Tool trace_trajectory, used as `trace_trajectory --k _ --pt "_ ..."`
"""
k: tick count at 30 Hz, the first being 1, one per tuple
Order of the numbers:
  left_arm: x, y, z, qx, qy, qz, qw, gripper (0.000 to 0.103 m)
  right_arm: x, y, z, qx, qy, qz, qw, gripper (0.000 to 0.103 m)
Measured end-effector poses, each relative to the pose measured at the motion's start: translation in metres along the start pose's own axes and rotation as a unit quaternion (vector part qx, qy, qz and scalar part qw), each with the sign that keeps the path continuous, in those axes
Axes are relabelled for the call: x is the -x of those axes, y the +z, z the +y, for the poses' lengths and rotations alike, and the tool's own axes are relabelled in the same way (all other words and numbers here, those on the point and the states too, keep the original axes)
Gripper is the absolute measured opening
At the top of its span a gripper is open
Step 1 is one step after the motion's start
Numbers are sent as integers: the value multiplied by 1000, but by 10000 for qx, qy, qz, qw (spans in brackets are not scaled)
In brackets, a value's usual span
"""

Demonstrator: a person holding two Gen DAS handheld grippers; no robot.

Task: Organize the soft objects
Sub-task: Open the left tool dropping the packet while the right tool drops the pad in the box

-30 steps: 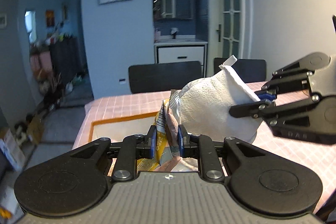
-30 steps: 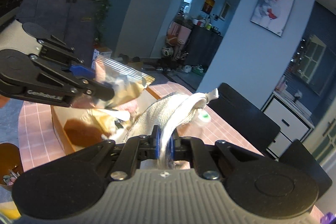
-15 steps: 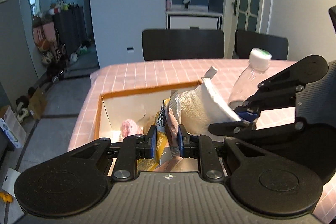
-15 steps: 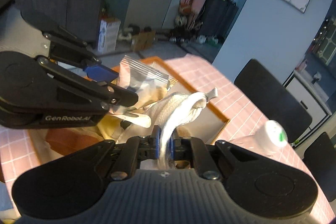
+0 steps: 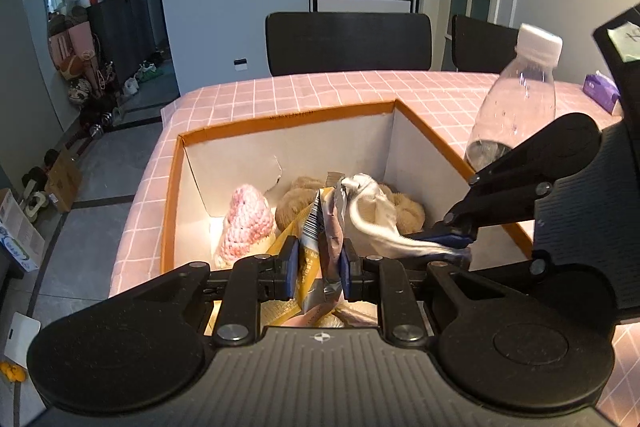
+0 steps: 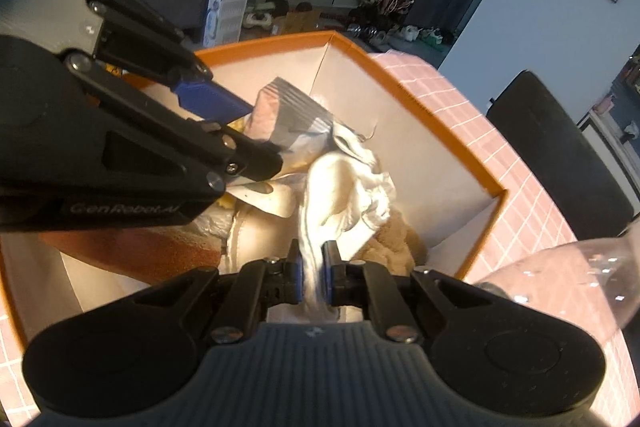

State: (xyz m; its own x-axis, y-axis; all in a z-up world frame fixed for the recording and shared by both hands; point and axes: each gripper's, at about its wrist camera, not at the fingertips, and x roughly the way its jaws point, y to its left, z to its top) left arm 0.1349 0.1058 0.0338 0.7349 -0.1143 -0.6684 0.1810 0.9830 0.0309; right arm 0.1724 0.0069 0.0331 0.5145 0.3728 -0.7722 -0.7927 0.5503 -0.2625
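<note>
Both grippers are inside the mouth of the box (image 5: pixel 288 119), an open carton with an orange rim and white inner walls that stands on a table (image 5: pixel 360 87) covered in pink checked cloth. The left gripper (image 5: pixel 318 265) is clamped on packets (image 5: pixel 320 227): a yellow one and a silver-pink foil one are pinched together between its blue pads, their upper ends standing up above the fingers. In the right wrist view the same foil packet (image 6: pixel 288 107) shows beside the left gripper's finger (image 6: pixel 212 99), over the box interior. The right gripper (image 6: pixel 311 273) is clenched on a white cloth (image 6: pixel 344 187); a fold of it is squeezed between the pads, and the rest bunches forward over the box contents. In the left wrist view the cloth (image 5: pixel 372 215) stretches from beside the packets to the right gripper's tip (image 5: pixel 448 239), so the two loads are touching or nearly so; which cannot be told. Lying in the box are a pink knitted item (image 5: pixel 248 223) against the left wall and a tan plush item (image 5: pixel 296 203) behind the packets, extending under the cloth. A clear bottle (image 5: pixel 516 99) with a white cap stands upright on the table just outside the box's right wall. A purple pack (image 5: pixel 600 91) lies farther back on the table, and two dark chairs (image 5: pixel 348 43) stand at the far side.
</note>
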Motion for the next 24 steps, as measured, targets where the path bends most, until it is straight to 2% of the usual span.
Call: trace_trajectory --k 5,9,13,15,17,19,24 --pt "-4 -1 0 -23 92 84 9999 24 -7 5 3 120 -28 7 9999 9" --pt "-1 0 -4 -96 131 112 9998 28 2 4 4 287 -158 -149 9994 15" --pt "4 4 -6 -156 244 8 9996 31 17 -1 4 357 -327 -330 9983 28" --pt "11 5 -9 -213 313 -95 9992 33 26 -3 3 349 -403 -436 9976 29" --pt "20 7 -13 -273 378 -243 9986 41 37 -5 2 334 -474 -586 9966 34" --pt "31 9 -18 -335 437 -409 9976 47 50 -8 1 329 -499 -816 9949 48" --pt "62 17 -31 -331 620 -851 9939 51 84 -18 -1 210 -819 -1272 9883 61"
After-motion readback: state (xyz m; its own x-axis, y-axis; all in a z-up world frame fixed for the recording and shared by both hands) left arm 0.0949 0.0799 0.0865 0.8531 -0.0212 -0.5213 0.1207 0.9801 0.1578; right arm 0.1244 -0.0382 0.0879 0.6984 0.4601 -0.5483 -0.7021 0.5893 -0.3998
